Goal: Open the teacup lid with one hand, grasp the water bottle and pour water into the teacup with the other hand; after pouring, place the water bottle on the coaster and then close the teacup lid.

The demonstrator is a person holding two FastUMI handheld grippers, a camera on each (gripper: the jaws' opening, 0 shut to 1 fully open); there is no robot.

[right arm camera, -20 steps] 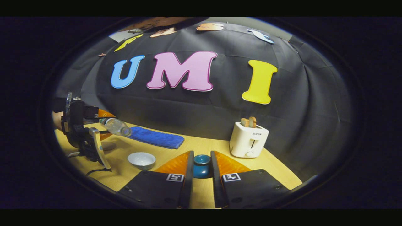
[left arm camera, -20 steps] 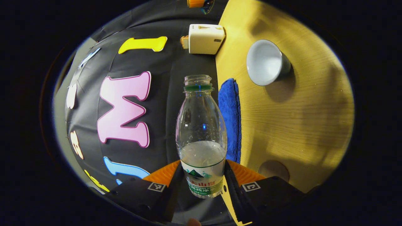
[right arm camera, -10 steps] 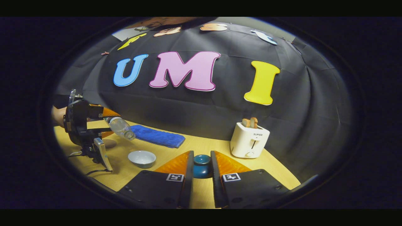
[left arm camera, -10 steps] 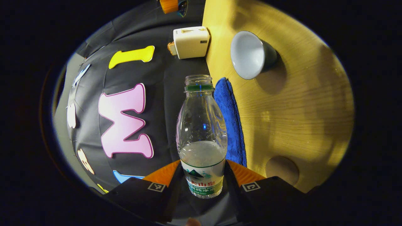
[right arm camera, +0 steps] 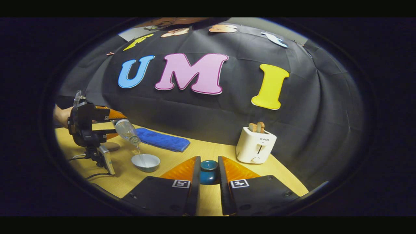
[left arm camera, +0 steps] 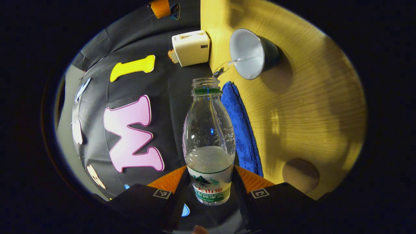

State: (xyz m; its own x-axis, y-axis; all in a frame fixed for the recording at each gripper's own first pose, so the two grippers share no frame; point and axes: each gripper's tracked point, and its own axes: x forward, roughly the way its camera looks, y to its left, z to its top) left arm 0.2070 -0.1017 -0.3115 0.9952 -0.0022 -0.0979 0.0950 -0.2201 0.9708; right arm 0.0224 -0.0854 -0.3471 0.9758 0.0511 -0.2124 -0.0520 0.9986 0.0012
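The left claw (left arm camera: 209,187) is clamped on the lower, labelled part of the water bottle (left arm camera: 208,139), one finger pressing each side. The bottle is uncapped and tipped mouth-down, and a thin stream of water (left arm camera: 224,66) runs from its mouth into the open teacup (left arm camera: 248,53). In the right gripper view the same left claw (right arm camera: 112,125) is held over the desk (right arm camera: 195,151) by a hand (right arm camera: 60,115), with the bottle (right arm camera: 127,131) slanting down toward the teacup (right arm camera: 145,162), which stands on the desk toward its left side.

The right claw (right arm camera: 208,174) grips the teacup lid (right arm camera: 208,172) between its two fingers — the lid is held apart from the cup, to the cup's right.

A round coaster (left arm camera: 300,175) lies bare on the desk near the left claw. A folded blue towel (right arm camera: 162,141) lies along the desk's far edge against the booth wall, and a white toaster (right arm camera: 256,148) with bread slices in its slots stands farther right along that edge.
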